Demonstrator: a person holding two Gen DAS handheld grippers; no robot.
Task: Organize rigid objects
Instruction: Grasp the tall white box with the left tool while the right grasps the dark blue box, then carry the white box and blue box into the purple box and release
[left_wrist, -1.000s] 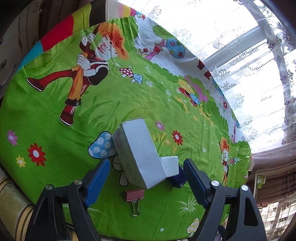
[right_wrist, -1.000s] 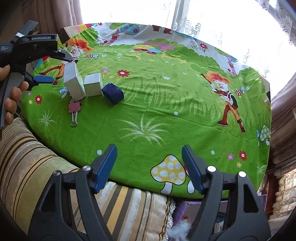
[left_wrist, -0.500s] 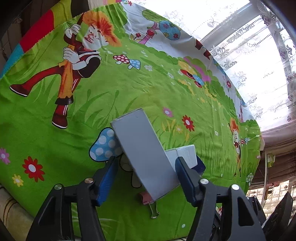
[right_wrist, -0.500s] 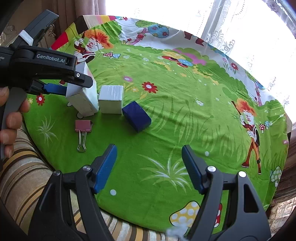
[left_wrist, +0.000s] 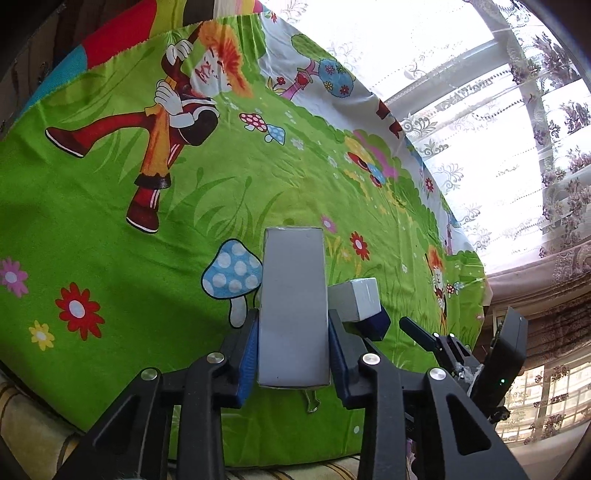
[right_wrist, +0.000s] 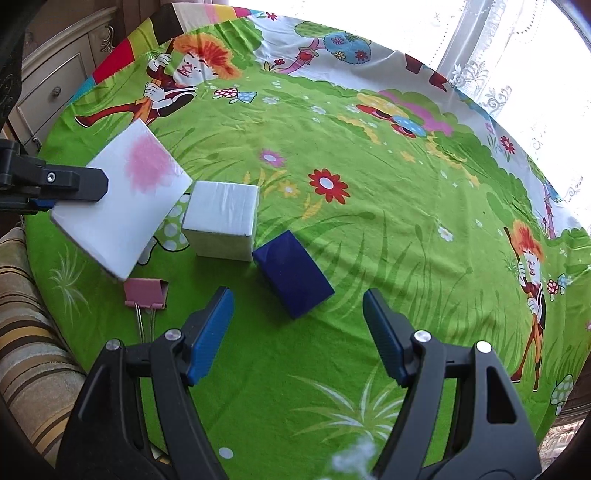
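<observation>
The tall white box is a plain, slim carton; its broad face carries a pink blotch in the right wrist view. It sits tilted between the blue pads of the left gripper, which pinch its two narrow sides. Just beyond the right-hand pad lies a small white box, and touching that a dark blue box, which lies just ahead of the right gripper, whose fingers are spread wide and hold nothing. A pink binder clip lies on the green cartoon cloth beneath the held carton.

Black grippers, blue pads, seemingly silver screws.
</observation>
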